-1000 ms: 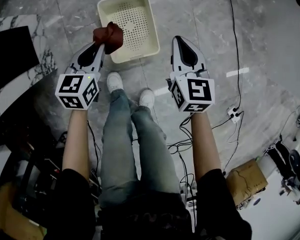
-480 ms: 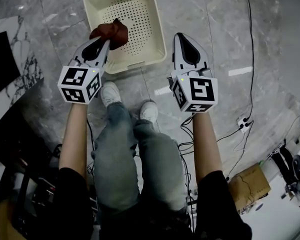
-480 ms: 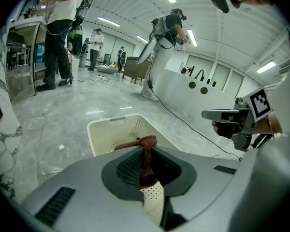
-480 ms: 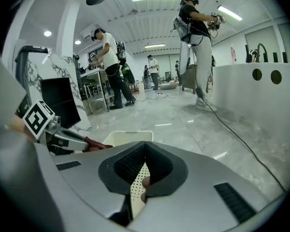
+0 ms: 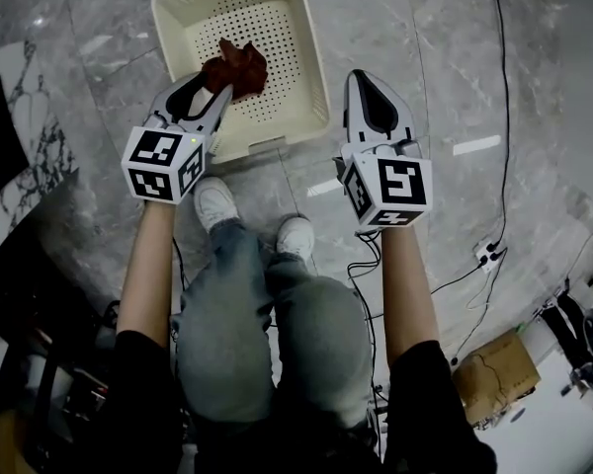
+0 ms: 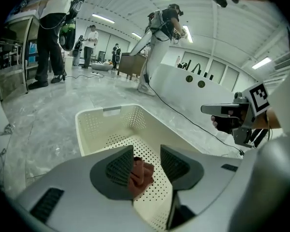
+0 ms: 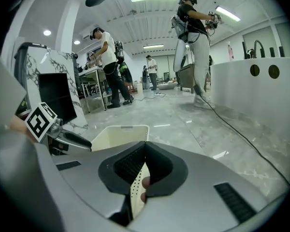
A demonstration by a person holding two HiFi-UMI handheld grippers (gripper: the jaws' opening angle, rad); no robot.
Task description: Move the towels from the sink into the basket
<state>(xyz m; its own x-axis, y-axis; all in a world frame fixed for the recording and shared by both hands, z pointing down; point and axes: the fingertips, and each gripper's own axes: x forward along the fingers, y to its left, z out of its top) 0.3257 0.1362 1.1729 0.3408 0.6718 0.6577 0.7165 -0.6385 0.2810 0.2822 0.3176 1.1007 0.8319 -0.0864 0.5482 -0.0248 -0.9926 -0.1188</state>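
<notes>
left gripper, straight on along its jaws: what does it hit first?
The left gripper would first meet the crumpled dark red towel between its opening jaws. Behind that, probably the floor of the cream perforated plastic basket, though depth is unclear.

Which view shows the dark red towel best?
The head view: most of the towel shows over the basket. The left gripper view shows only part of it between the left claw, whose jaws are opening. The right gripper view shows none clearly.
</notes>
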